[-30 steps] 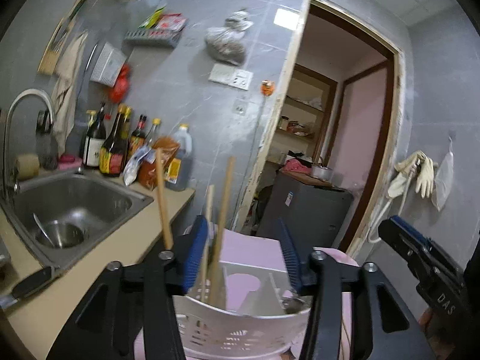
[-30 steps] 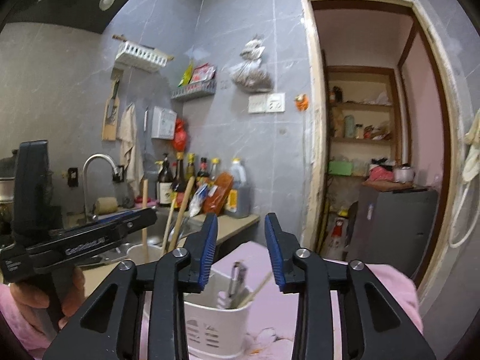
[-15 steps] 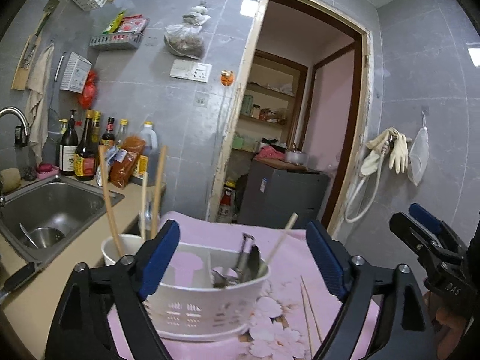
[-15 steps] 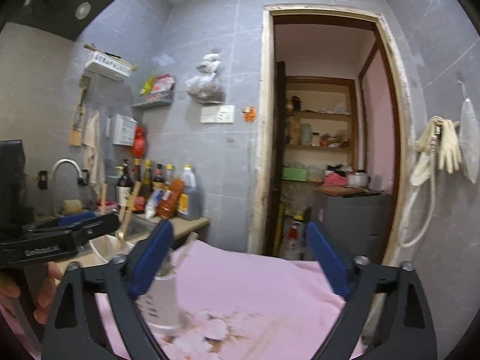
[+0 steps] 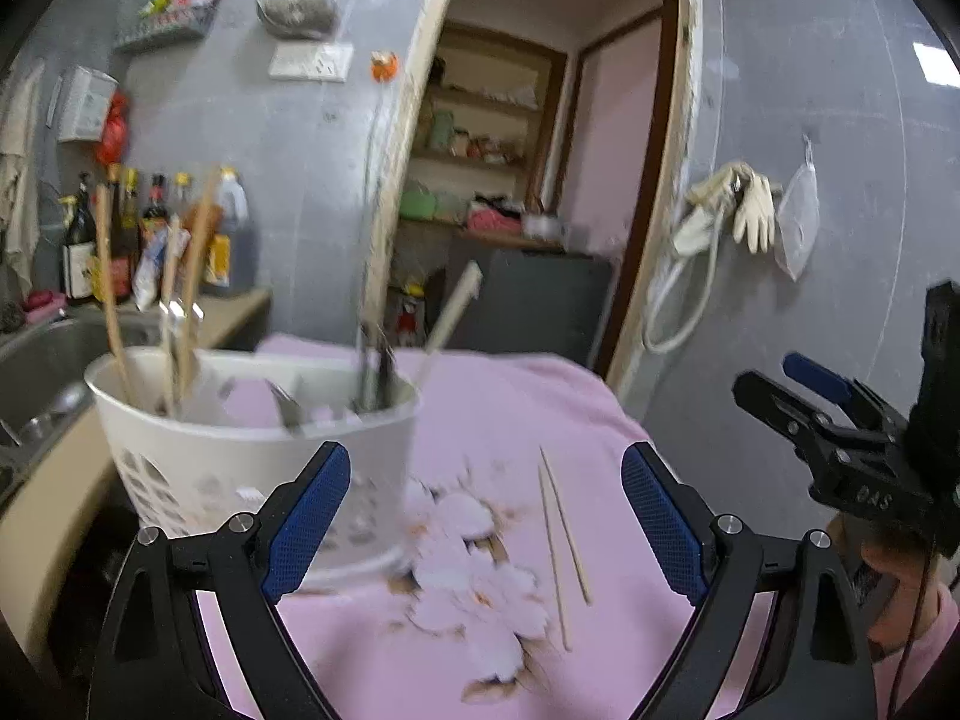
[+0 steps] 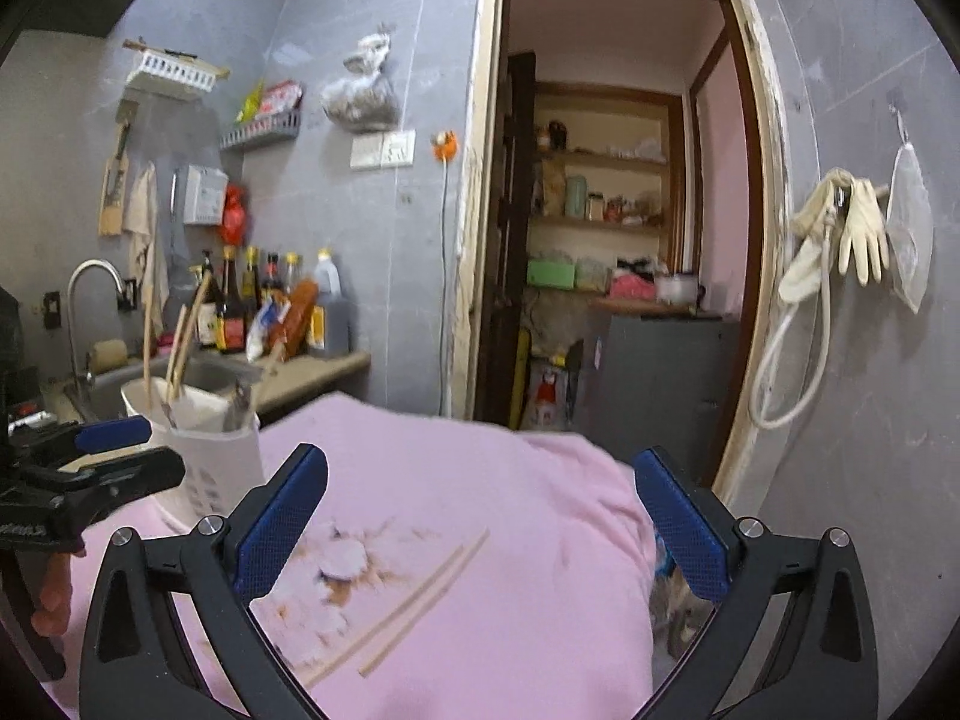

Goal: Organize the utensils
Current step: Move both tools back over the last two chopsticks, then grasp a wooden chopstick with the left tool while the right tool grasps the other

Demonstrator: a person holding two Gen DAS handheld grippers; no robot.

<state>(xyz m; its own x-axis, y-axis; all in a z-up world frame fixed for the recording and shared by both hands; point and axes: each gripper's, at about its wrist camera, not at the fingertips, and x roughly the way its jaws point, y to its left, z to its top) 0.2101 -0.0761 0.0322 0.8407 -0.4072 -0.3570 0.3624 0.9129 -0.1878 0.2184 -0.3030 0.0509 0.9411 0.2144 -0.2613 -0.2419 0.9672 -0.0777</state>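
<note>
Both grippers stand wide apart and empty: our left gripper (image 5: 486,516) has just been opening, with nothing between its blue pads, and our right gripper (image 6: 480,525) has likewise just sprung fully open on nothing.

We are between picks. The white holder (image 5: 252,450) stands on the pink cloth (image 5: 516,396) at the left, beside the sink (image 5: 36,354), and already carries several upright chopsticks in one compartment and metal cutlery with another stick in the next; blur hides exactly which pieces. What remains loose is a pair of chopsticks (image 5: 561,546) lying flat on the cloth, near the flower print and well apart from the holder. In the right view the same chopsticks (image 6: 408,606) lie almost straight ahead of our right gripper, low between its fingers, slanting up to the right.

We judge the next step to be picking up that pair. It calls for lowering a gripper onto the cloth, turning the fingers across the sticks rather than along them, and closing on both together. Thin sticks on soft fabric may roll or slip apart, so we should pinch near the middle, then lift, tip them upright and drop them in with the other chopsticks.
</note>
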